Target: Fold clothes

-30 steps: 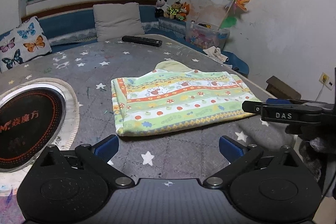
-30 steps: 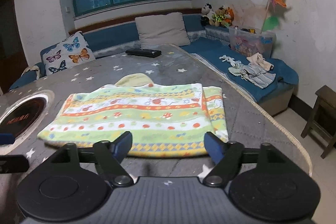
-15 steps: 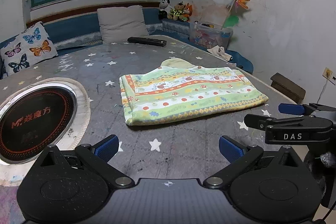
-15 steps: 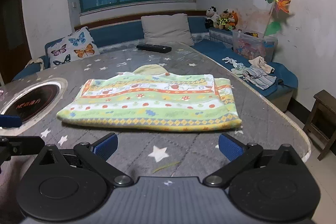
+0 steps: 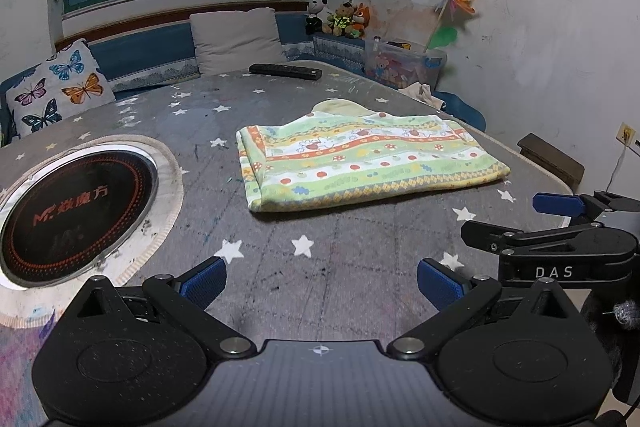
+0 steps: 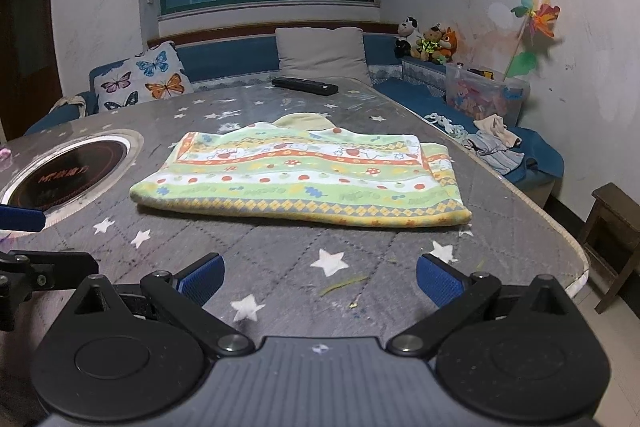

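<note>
Green-striped patterned folded garment [image 5: 368, 159] lies flat on grey star-print table [image 5: 248, 107]; left tongs [image 5: 322, 281] and right tongs [image 6: 318, 277] both released, empty, short of it.

Layout of my desk, seen from both wrists.

The folded green striped baby garment [image 6: 304, 175] lies in the middle of the grey star-printed desk [image 6: 332, 263], ahead of both my grippers. The round black induction cooktop [image 5: 76, 203] is set in the desk to its left; the black remote control [image 6: 305, 86] lies behind it at the far edge. My left gripper [image 5: 322, 281] and right gripper [image 6: 318, 277] hover side by side over the near edge, jaws apart.
</note>
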`<control>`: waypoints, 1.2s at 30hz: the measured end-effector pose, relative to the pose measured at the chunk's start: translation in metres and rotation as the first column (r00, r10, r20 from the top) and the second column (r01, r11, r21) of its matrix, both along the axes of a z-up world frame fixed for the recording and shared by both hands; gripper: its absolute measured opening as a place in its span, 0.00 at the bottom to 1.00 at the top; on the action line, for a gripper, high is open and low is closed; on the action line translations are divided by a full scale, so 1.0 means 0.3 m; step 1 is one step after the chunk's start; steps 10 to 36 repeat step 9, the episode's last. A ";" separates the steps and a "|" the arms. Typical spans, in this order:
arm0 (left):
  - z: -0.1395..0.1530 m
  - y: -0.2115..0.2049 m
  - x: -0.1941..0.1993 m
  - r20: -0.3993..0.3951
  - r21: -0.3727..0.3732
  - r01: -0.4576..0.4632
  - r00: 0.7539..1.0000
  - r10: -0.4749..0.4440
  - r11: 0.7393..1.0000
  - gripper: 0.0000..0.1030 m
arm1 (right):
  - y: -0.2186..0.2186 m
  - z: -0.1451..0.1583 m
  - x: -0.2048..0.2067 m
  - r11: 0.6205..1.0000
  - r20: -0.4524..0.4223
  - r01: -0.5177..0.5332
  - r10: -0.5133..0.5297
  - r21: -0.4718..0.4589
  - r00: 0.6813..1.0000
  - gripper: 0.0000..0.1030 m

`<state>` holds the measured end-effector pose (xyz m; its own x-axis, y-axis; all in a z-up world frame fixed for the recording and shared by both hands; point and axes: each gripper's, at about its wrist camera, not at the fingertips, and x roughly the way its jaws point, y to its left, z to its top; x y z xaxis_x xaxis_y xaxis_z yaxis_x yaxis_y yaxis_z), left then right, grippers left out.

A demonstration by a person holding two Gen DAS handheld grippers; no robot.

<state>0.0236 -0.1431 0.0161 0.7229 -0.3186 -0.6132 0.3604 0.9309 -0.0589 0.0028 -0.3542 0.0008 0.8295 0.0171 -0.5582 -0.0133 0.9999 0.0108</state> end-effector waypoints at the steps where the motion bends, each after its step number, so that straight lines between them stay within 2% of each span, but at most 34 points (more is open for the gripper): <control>1: -0.002 0.001 -0.003 -0.001 0.000 0.001 1.000 -0.001 1.000 1.00 | 0.005 -0.001 -0.003 1.000 -0.001 -0.002 0.002 -0.001 1.000 1.00; 36: -0.008 -0.005 -0.031 0.008 0.003 0.005 1.000 -0.005 1.000 1.00 | 0.032 -0.008 -0.024 1.000 -0.005 -0.010 0.010 -0.004 1.000 1.00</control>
